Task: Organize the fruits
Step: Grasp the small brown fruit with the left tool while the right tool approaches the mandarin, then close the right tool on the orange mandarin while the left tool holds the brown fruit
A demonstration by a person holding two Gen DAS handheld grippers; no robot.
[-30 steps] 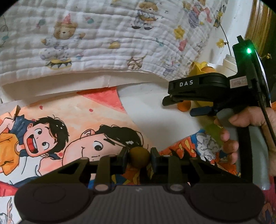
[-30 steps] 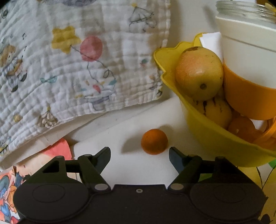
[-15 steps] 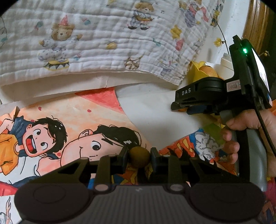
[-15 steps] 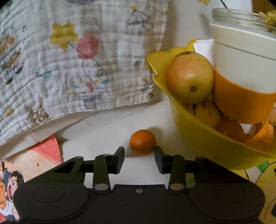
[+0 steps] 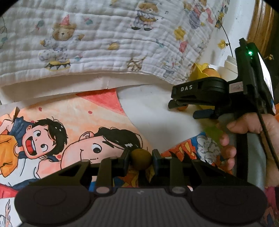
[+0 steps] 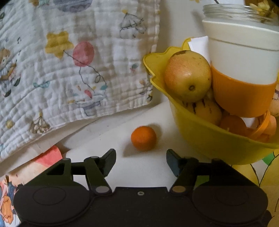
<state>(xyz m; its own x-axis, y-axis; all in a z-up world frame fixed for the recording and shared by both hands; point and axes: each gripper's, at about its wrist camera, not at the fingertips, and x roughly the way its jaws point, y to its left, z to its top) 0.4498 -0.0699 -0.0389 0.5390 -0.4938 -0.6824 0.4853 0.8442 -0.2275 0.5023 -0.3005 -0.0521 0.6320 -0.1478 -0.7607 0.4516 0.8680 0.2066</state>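
Note:
My left gripper (image 5: 140,159) is shut on a small brown round fruit (image 5: 141,159), held above the cartoon-print paper. My right gripper (image 6: 141,159) is open; a small orange fruit (image 6: 143,138) lies on the white surface just beyond its fingertips, apart from them. A yellow bowl (image 6: 209,138) at the right holds a yellow-red apple (image 6: 187,76), a striped yellow fruit (image 6: 206,110) and orange pieces. In the left wrist view the right gripper (image 5: 176,104) is at the right, with the orange fruit (image 5: 182,107) partly hidden under its tip.
A white and orange cup (image 6: 244,75) stands in the bowl, with a glass jar (image 6: 233,12) behind. A quilted bear-print blanket (image 5: 104,40) covers the back. Cartoon paper (image 5: 52,131) lies at the left and front.
My right gripper narrowed around the orange fruit half a second ago, then opened wide again and sits slightly back from it. My left gripper stays shut on the brown fruit.

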